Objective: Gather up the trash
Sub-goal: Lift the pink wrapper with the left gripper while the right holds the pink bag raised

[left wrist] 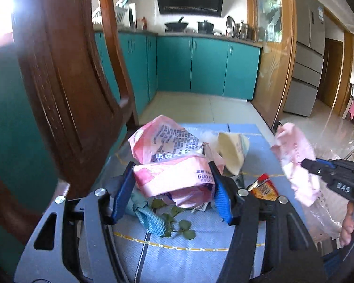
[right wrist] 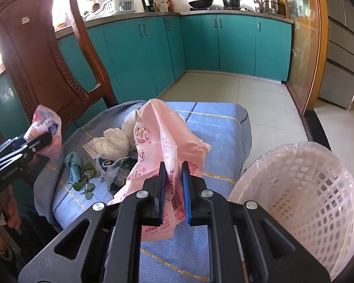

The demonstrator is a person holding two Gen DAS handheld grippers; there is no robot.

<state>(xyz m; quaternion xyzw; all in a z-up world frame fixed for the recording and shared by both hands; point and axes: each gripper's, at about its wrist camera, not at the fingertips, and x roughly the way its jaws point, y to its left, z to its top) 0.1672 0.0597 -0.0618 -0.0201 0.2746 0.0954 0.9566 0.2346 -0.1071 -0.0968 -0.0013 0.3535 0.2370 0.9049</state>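
Note:
My left gripper [left wrist: 171, 167] is shut on a crumpled pink wrapper with blue print [left wrist: 174, 165], held above the blue tablecloth [left wrist: 188, 254]; it also shows in the right wrist view [right wrist: 47, 127]. My right gripper [right wrist: 173, 167] is shut on a pink plastic bag with red print [right wrist: 167, 132], held above the table beside a white mesh bin [right wrist: 302, 202] lined with clear plastic. That bag shows at the right of the left wrist view [left wrist: 295, 158]. On the cloth lie white crumpled tissues [right wrist: 115, 141], a teal scrap [right wrist: 74, 167], green leaves [right wrist: 85, 184] and a red-orange snack wrapper [left wrist: 263, 188].
A dark wooden chair [right wrist: 42, 59] stands at the table's far left. Teal kitchen cabinets [right wrist: 200, 44] and tiled floor [right wrist: 259, 99] lie beyond the table. A cream paper cone [left wrist: 232, 153] sits behind the left gripper's wrapper. A glass door with a wooden frame [right wrist: 304, 47] is at right.

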